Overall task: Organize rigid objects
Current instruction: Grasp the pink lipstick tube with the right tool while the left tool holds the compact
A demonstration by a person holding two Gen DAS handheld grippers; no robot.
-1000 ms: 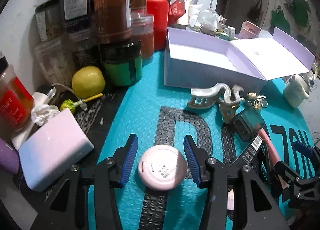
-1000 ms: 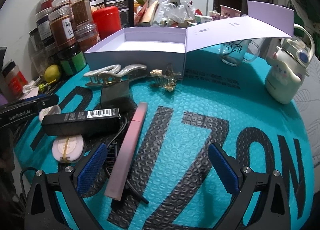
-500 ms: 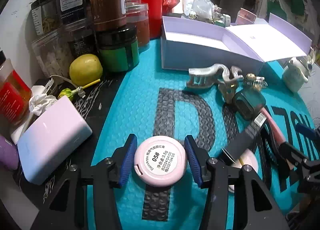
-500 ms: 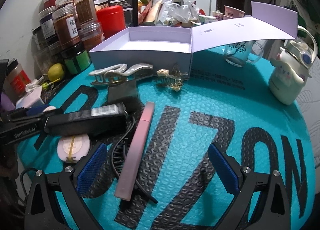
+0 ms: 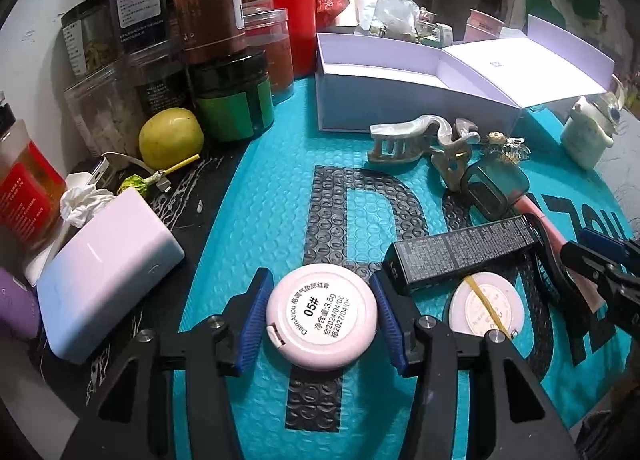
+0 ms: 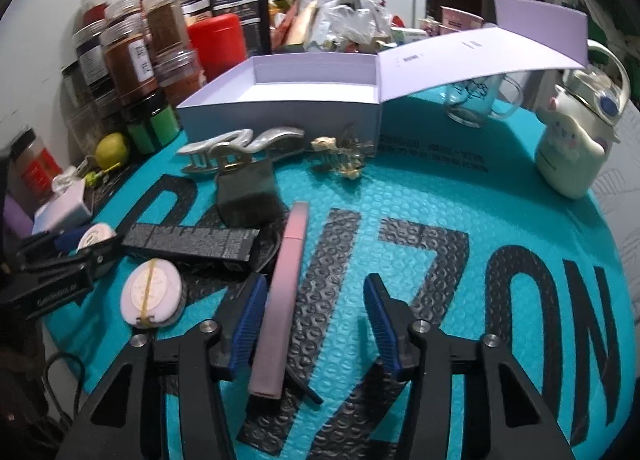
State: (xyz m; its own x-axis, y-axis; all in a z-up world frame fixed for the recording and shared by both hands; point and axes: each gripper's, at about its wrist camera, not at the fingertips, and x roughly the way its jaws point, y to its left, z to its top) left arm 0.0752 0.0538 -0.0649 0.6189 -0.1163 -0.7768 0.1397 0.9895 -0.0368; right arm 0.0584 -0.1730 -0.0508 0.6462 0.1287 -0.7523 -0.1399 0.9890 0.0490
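My left gripper (image 5: 322, 320) is shut on a round pink compact (image 5: 322, 317), held just above the teal mat. My right gripper (image 6: 316, 320) is open and empty, low over the mat, its left finger beside a long pink box (image 6: 286, 292). An open lavender box (image 5: 400, 92) stands at the back, also in the right wrist view (image 6: 280, 116). On the mat lie a black carton (image 5: 460, 254), a second pink compact with a rubber band (image 5: 484, 306), a pearly hair claw (image 5: 412, 136), a dark green clip (image 5: 494, 188) and a gold hair clip (image 6: 344, 158).
Jars (image 5: 208, 20), a red canister (image 5: 292, 20) and a lemon (image 5: 171, 138) crowd the back left. A white power bank (image 5: 104, 264) lies at left. A white character bottle (image 6: 572, 148) and a glass mug (image 6: 476, 100) stand at right.
My left gripper closed on the pink compact and lifted it slightly. My right gripper narrowed its opening and moved forward along the pink box. The black carton has turned.
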